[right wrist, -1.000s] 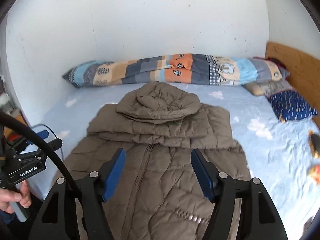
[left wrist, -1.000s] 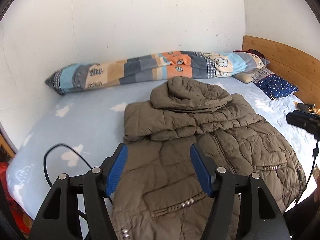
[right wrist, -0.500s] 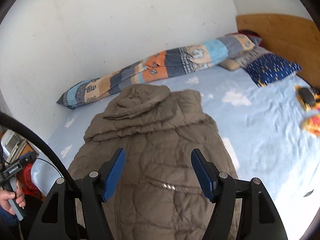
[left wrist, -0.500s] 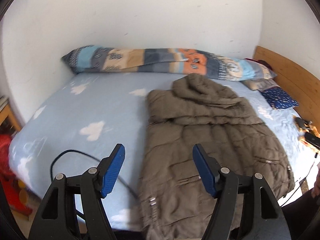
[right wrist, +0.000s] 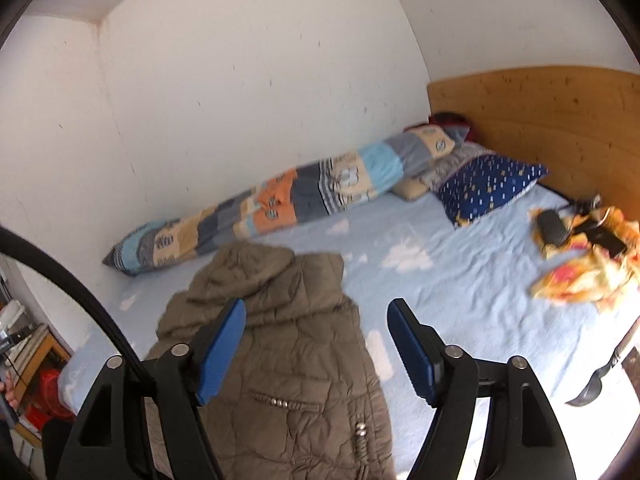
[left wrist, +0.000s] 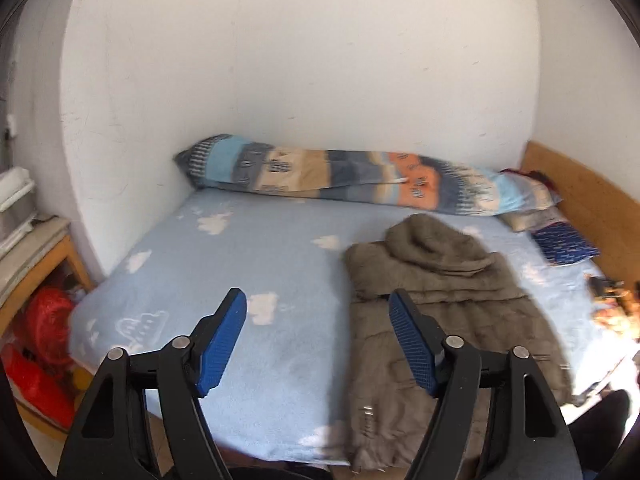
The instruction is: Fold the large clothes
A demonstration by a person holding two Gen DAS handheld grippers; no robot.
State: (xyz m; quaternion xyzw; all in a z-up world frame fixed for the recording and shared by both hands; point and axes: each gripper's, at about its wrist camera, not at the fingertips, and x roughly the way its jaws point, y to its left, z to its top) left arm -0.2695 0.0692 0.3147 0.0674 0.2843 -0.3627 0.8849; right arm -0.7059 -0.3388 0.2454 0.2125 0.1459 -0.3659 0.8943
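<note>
The brown quilted jacket [left wrist: 448,320] lies flat on the bed [left wrist: 240,264], with its hood folded down over the chest; in the left wrist view it is in the lower right of the frame, and in the right wrist view the jacket [right wrist: 288,360] fills the lower left. Its lower edge hangs a little over the near side of the mattress. The left claw [left wrist: 318,340] is wide apart and its jaws are opening; nothing is between the blue pads, and it is above the bare sheet just left of the jacket. The right claw [right wrist: 316,350] is also wide and opening, holding nothing; its left pad is over the jacket and its right pad over the sheet. A long patchwork bolster [right wrist: 280,200] lies along the white wall at the back of the bed. A dark blue pillow [right wrist: 488,184] rests near the wooden headboard [right wrist: 540,120]. In the right of that frame, a yellow-orange cloth [right wrist: 592,264] with a dark object [right wrist: 552,228] on it lies on the sheet.
</note>
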